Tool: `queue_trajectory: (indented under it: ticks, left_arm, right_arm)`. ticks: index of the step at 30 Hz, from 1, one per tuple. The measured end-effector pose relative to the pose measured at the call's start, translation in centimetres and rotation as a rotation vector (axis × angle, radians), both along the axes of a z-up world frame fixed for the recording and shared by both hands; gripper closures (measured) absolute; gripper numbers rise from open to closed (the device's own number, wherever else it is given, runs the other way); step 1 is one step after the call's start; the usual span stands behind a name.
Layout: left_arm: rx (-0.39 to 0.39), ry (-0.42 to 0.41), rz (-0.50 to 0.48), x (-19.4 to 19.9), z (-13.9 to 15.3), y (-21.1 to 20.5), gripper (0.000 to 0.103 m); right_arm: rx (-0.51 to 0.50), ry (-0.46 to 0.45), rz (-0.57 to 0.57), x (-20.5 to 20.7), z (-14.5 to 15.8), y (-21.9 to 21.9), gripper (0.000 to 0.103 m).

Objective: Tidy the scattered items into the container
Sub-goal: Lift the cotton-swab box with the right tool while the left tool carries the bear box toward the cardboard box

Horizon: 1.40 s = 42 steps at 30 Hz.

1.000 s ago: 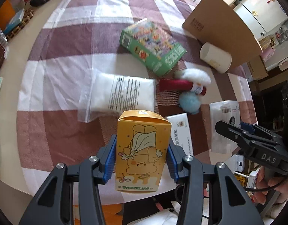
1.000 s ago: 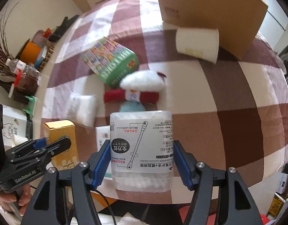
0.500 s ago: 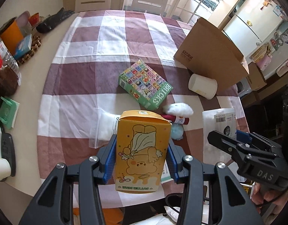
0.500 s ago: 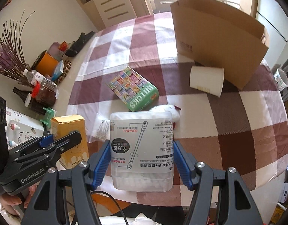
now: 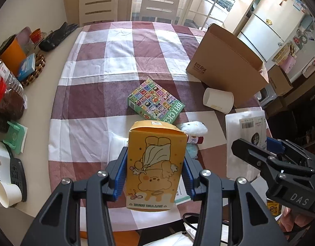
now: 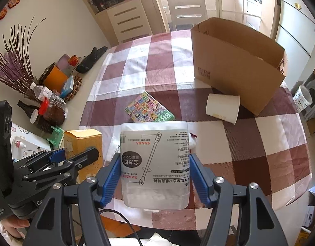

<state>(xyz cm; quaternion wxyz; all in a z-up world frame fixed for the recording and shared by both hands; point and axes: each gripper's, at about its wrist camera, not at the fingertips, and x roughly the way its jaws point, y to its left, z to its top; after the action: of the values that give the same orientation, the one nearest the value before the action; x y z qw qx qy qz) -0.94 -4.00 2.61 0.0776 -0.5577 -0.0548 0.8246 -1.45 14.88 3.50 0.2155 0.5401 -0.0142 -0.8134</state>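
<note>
Two items are lifted clear of the table [image 5: 91,94]: the left tool [image 5: 155,174] clamps the yellow carton [image 5: 155,164], the right tool [image 6: 155,176] the cotton-swab tub [image 6: 155,164]. The cardboard box [image 6: 235,65] awaits; brick set [image 5: 155,102], paper cup [image 5: 218,99] and plush toy [image 5: 194,128] remain scattered.

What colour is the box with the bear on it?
The bear box is yellow-orange with a cream band at one end. It shows best in the left wrist view.

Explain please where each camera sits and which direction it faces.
Left wrist: on the left gripper, looking steeply down over the table; jaws clamp the yellow carton; right gripper at right.
Right wrist: on the right gripper, same tilt; jaws clamp the cotton swab box; left gripper at left.
Shared: cardboard box, paper cup, bricks box.
</note>
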Motion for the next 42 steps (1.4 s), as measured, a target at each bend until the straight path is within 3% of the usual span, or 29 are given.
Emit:
queue_trajectory:
  ticks: [20,42]
  left_arm:
    - [-0.010,0.009,-0.089,-0.8,0.2,2.7,0.055]
    - [-0.011,0.012,-0.302,-3.6,0.2,9.4,0.055]
  right_arm:
    - [0.016,0.038,-0.045,0.2,0.9,1.4,0.037]
    - [0.042,0.050,-0.244,-0.7,1.3,6.9,0.037]
